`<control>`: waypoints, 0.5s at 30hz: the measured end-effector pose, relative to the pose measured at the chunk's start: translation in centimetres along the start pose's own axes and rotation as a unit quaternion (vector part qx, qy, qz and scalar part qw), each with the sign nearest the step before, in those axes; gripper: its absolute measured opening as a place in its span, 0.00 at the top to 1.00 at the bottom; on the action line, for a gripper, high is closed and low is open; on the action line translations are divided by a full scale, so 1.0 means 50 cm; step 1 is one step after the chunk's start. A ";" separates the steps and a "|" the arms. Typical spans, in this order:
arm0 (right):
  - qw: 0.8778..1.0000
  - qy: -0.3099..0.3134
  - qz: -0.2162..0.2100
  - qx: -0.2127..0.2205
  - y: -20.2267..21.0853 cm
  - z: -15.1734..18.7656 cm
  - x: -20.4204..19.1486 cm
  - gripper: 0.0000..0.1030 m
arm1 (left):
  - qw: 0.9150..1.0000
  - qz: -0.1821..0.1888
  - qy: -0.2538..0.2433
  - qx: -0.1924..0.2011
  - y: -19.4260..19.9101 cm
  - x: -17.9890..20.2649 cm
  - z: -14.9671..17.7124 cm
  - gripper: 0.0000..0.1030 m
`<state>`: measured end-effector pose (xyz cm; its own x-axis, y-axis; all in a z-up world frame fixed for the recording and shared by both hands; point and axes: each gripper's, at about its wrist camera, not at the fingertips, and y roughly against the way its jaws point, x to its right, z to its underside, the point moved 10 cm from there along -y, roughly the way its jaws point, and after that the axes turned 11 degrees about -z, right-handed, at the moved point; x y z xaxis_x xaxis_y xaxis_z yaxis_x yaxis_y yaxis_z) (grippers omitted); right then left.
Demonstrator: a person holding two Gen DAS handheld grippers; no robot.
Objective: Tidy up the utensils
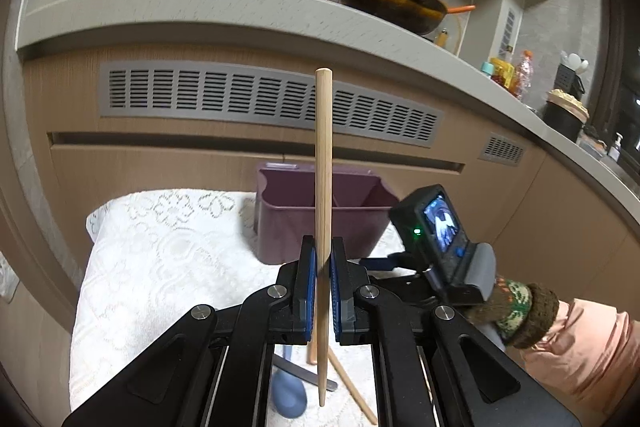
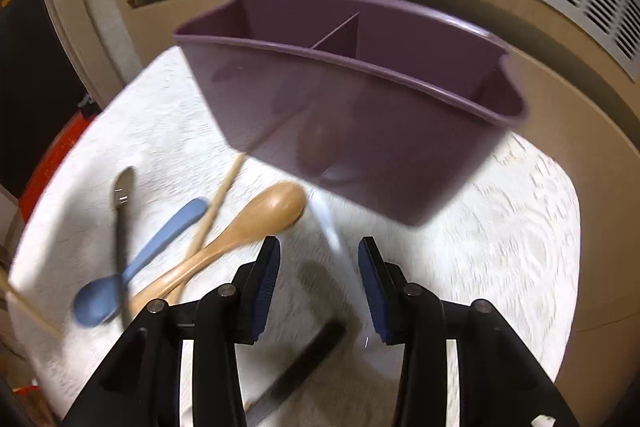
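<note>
While the right gripper (image 2: 319,263) is being held spread over blurred utensils, a dark handle (image 2: 306,359) is being partly hidden. A chopstick (image 1: 323,227) is being pinched upright by the left gripper (image 1: 323,259), crossing the purple caddy (image 1: 288,223).

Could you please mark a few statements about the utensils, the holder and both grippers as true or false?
1. The left gripper is shut on a wooden chopstick held upright. True.
2. The right gripper clamps the wooden spoon. False: it is open and holds nothing; the spoon lies on the cloth to its left.
3. The purple holder has a divider making two compartments. True.
4. The blue spoon stands in the holder. False: it lies on the white cloth.
5. A second chopstick lies on the cloth. True.
</note>
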<state>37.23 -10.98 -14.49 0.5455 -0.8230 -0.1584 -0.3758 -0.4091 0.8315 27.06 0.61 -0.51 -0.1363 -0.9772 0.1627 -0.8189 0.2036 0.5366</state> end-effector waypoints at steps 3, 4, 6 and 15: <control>1.000 0.010 -0.001 -0.014 -0.037 -0.010 -0.003 0.67 | 1.000 0.000 0.005 -0.008 -0.017 -0.007 0.005 0.94; 1.000 0.009 -0.001 -0.018 -0.047 -0.010 0.000 0.69 | 1.000 0.000 0.006 -0.010 -0.022 -0.009 0.007 0.94; 1.000 0.001 -0.008 -0.015 -0.053 -0.014 0.003 0.81 | 1.000 -0.001 0.007 -0.014 -0.028 -0.010 0.012 0.94; 0.996 -0.044 -0.052 0.058 0.110 0.010 -0.025 0.97 | 1.000 0.001 0.009 -0.023 -0.033 0.000 0.027 0.94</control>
<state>34.12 -12.39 -9.99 0.5202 -0.8028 -0.2913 -0.4074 -0.5331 0.7415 27.65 0.18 -2.53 -0.1285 -0.9755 0.1785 -0.7922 0.2093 0.5733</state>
